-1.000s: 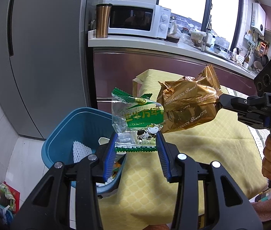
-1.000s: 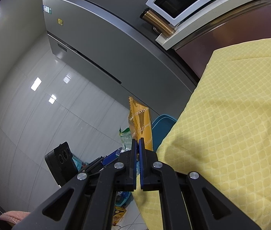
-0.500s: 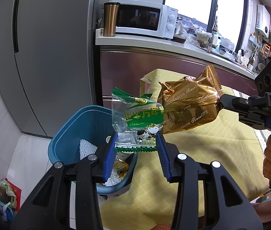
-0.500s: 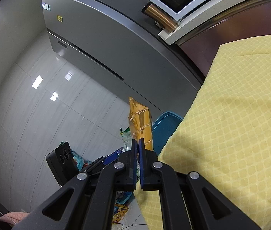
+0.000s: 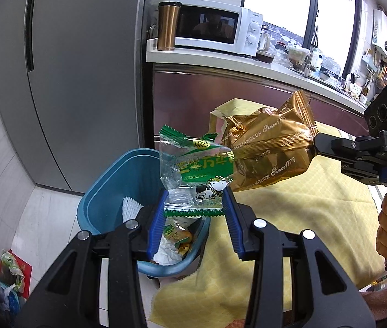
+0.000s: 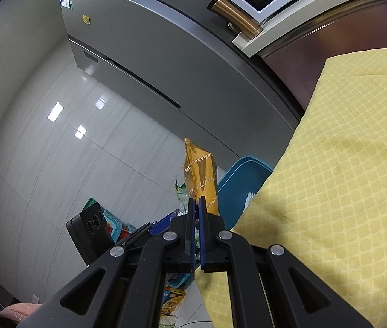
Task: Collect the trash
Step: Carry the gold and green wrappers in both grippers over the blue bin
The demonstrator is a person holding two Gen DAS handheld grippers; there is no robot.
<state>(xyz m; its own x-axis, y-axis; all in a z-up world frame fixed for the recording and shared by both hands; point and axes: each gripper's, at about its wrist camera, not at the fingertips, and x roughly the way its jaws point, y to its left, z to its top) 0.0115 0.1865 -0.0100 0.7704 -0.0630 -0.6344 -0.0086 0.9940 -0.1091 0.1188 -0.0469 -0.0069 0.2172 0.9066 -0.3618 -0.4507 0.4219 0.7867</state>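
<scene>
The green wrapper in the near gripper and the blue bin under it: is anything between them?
No. In the left wrist view, the green wrapper hangs over the blue bin with only open air between.

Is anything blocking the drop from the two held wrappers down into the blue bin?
Nothing visible does. The green wrapper in the left gripper hangs over the open blue bin. The gold wrapper, pinched by the right gripper, is above the yellow tablecloth beside the bin, not over its opening.
</scene>
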